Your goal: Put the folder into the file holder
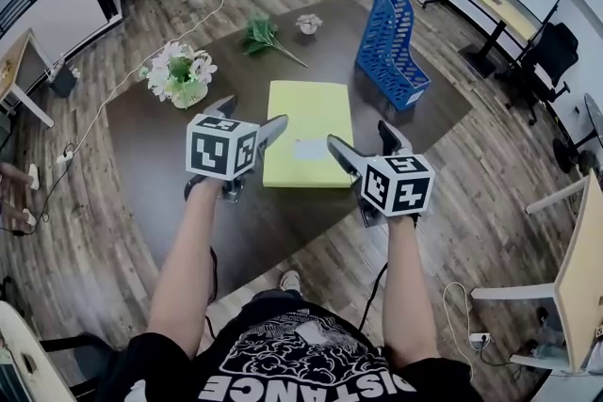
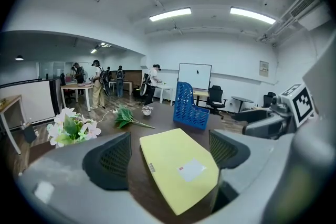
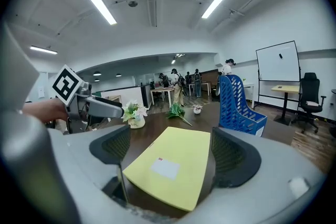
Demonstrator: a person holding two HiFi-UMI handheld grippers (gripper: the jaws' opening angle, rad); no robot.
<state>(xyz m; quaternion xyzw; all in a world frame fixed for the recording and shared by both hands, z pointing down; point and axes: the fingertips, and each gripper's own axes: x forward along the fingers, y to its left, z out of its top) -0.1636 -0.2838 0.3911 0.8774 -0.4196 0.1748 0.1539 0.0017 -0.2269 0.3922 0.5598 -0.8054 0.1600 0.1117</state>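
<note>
A yellow folder with a white label lies flat on the dark brown table. Beyond its far right corner stands the empty blue file holder. My left gripper hovers open at the folder's near left corner. My right gripper is open at the near right corner. In the left gripper view the folder shows between the spread jaws, the holder behind it. In the right gripper view the folder lies ahead of the open jaws, the holder to the right. Neither gripper holds anything.
A pot of pink and white flowers stands at the table's left. A green sprig and a small white ornament lie at the far side. Desks, office chairs and several people stand around the room. The table's near edge is close below the grippers.
</note>
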